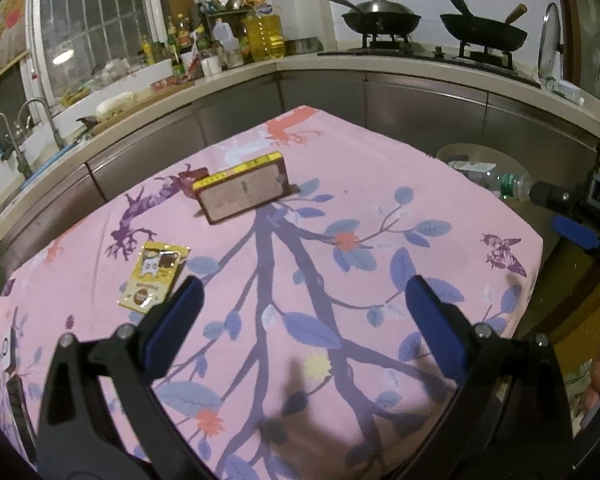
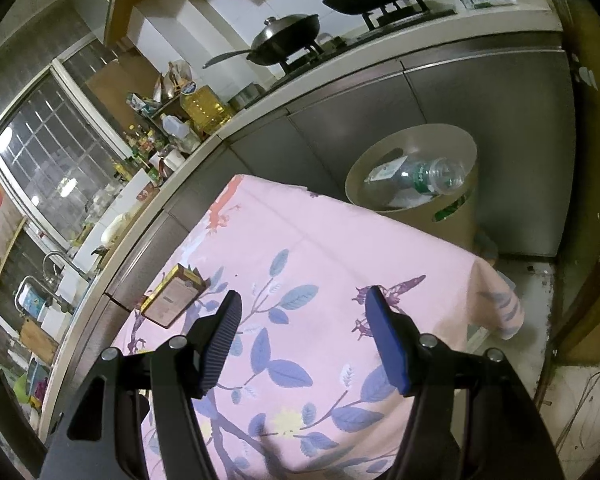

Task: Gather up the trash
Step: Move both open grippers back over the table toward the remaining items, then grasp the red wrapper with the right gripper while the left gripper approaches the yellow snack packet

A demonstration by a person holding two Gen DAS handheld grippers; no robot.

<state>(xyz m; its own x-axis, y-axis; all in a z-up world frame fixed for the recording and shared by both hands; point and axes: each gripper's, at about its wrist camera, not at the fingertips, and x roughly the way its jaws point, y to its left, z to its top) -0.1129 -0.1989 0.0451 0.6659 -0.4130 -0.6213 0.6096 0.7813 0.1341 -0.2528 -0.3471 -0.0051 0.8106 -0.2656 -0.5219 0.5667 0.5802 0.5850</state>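
Left hand-held gripper [image 1: 300, 296]: jaws apart, empty | right hand-held gripper [image 2: 302, 332]: jaws apart, empty | box [image 1: 242, 192] far-centre on desk [image 1: 440, 208]; yellow wrapper [image 1: 154, 276] near-left | bin [image 2: 414, 176] beyond far-right corner, holding bottle [image 2: 428, 176], possibly paper.

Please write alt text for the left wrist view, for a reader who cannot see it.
The open, empty left gripper hovers over a table with a pink flowered cloth. On it lie a yellow snack wrapper near the left finger and a brown box further back. Beyond the table's far right edge a bin holds a plastic bottle.
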